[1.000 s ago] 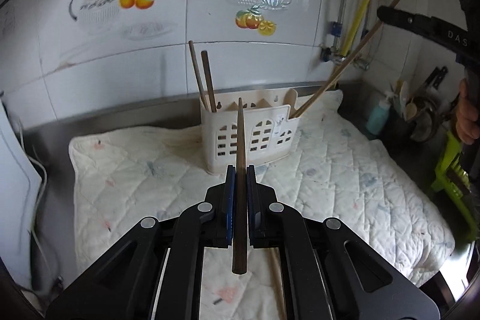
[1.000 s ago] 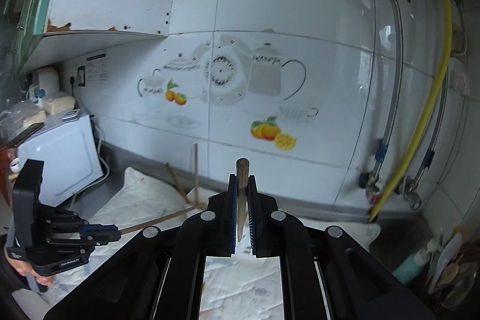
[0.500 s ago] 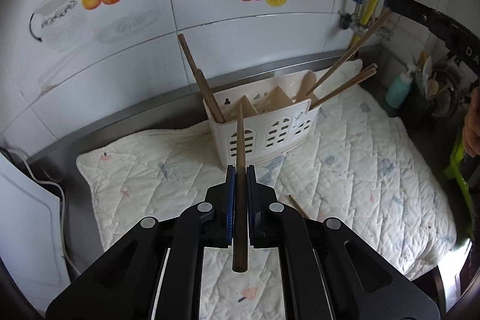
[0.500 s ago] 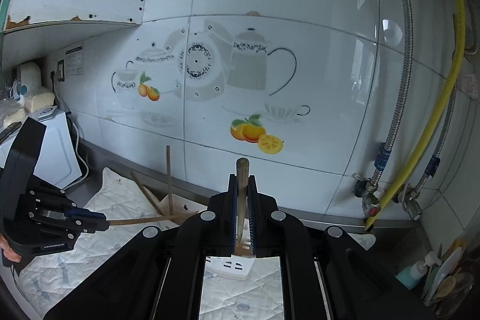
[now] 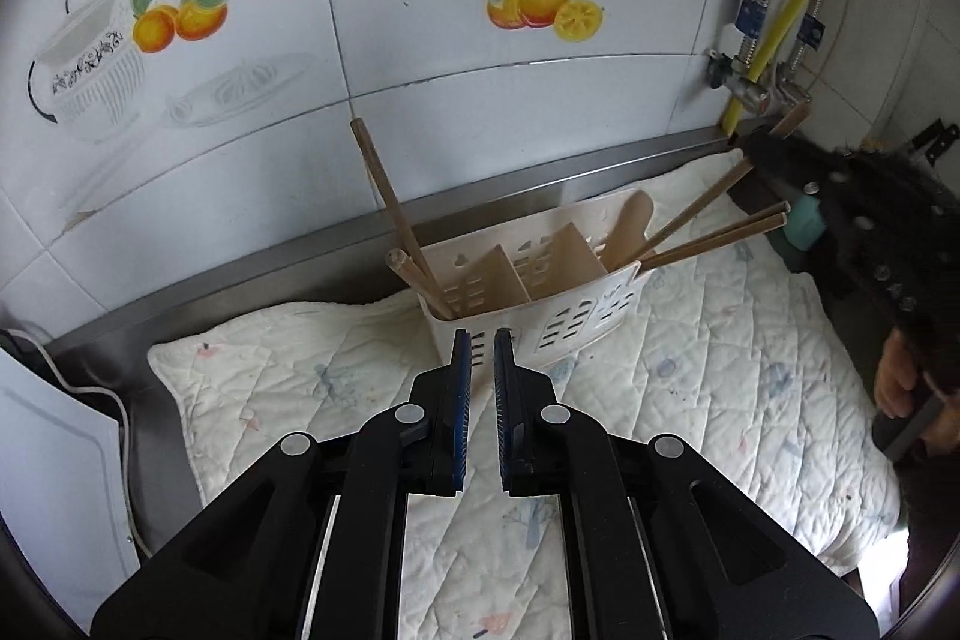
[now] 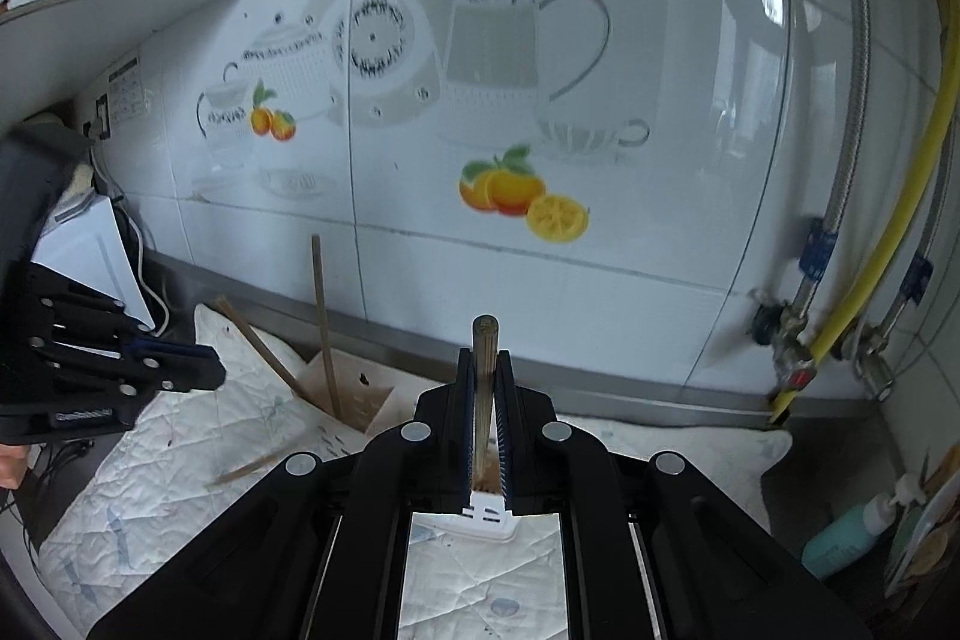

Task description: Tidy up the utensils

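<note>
Chopsticks: matt brown wood. Holder: smooth cream plastic. Mat: quilted white cloth. Wall tiles: glossy. Tongs: matt black plastic.

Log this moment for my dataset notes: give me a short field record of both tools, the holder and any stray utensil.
left tool: open, nothing between its fingers, just in front of the holder
right tool: shut on a chopstick, above the holder's right end
utensil holder: white, slotted, divided into compartments, standing on the quilted mat
left compartment: two chopsticks leaning left
right compartment: wooden spoon and chopsticks leaning right
stray chopstick: lying on the mat
</note>
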### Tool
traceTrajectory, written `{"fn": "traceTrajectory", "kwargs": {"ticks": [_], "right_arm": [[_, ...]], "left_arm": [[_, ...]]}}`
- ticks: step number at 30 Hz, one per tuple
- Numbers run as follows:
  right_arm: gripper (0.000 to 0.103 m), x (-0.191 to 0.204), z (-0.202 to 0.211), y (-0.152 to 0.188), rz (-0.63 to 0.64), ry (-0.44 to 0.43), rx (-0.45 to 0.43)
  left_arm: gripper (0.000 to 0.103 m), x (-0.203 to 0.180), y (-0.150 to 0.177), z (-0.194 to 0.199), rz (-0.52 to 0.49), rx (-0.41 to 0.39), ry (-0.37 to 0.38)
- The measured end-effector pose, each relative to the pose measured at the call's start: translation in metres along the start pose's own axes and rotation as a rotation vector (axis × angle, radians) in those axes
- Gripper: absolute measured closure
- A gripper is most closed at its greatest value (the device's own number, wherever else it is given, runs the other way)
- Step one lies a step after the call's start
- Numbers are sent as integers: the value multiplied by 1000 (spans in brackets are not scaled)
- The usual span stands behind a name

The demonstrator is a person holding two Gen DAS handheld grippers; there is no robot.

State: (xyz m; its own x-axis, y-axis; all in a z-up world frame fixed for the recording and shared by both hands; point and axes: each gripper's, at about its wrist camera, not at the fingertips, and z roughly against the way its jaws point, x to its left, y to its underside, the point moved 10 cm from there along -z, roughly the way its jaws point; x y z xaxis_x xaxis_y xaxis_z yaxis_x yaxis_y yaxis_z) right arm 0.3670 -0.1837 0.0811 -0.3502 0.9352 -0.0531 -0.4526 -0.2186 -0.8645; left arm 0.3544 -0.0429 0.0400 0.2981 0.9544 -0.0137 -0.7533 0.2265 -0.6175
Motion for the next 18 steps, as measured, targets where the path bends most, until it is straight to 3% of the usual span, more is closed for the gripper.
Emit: {"fn": "traceTrajectory", "kwargs": {"ticks": [7, 11, 16, 18], "right_arm": [[96, -2, -12, 13, -9, 3, 34], [93, -1, -7, 14, -10, 7, 26], [85, 4, 8, 12, 25, 26, -1], [84, 8, 17, 12, 38, 27, -11]], "left_arm": [[94, 7, 19, 5, 3, -36, 17], [77, 8, 35, 9, -18, -62, 24], [75, 14, 63, 8, -30, -78, 39], [49, 19, 73, 5, -24, -87, 24]]}}
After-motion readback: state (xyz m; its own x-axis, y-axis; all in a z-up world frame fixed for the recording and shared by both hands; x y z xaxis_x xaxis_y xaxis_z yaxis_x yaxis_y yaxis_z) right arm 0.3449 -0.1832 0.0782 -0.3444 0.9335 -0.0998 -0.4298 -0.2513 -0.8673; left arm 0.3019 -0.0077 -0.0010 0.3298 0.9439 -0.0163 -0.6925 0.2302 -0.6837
